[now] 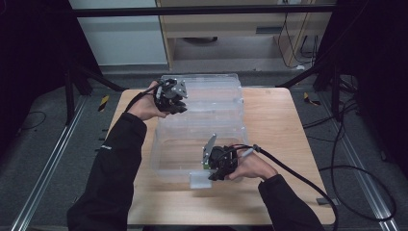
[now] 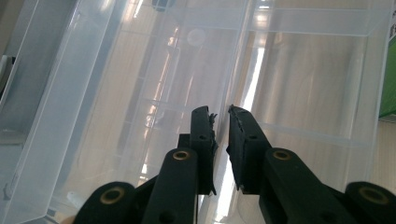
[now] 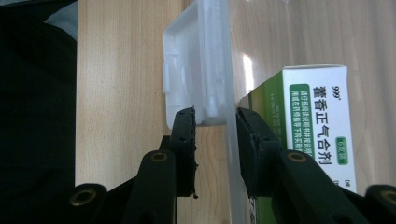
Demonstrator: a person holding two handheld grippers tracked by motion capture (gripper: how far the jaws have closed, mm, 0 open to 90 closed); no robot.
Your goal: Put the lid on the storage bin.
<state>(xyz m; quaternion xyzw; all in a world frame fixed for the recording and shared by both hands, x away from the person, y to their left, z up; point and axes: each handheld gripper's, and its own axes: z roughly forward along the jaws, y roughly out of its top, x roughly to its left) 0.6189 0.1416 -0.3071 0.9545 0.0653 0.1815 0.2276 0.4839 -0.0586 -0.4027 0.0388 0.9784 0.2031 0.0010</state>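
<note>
Two hands on one clear bin (image 1: 202, 144) in the middle of the tabletop (image 1: 274, 120), its lid (image 1: 207, 96) hinged open toward the far side.

The left gripper (image 1: 174, 102) is up at the lid's far left corner. In the left gripper view its jaws are pinched nearly together with the lid's thin edge running up between them — looks clenched on that edge, though the plastic is so clear I wouldn't swear the pads are pressing.

The right gripper (image 1: 219, 174) sits at the bin's near wall, by the white latch (image 3: 196, 70). Its jaws straddle the wall: one pad outside next to the latch, the other inside. There's a gap on both sides, so I'd call that released, not gripping. A green and white box (image 3: 317, 130) stands just inside, right beside the inner pad.

The key bit — the bin's long axis runs from the person outward, one gripper at each end, and the left is the one on the lid, so swinging it falls to that hand.
</note>
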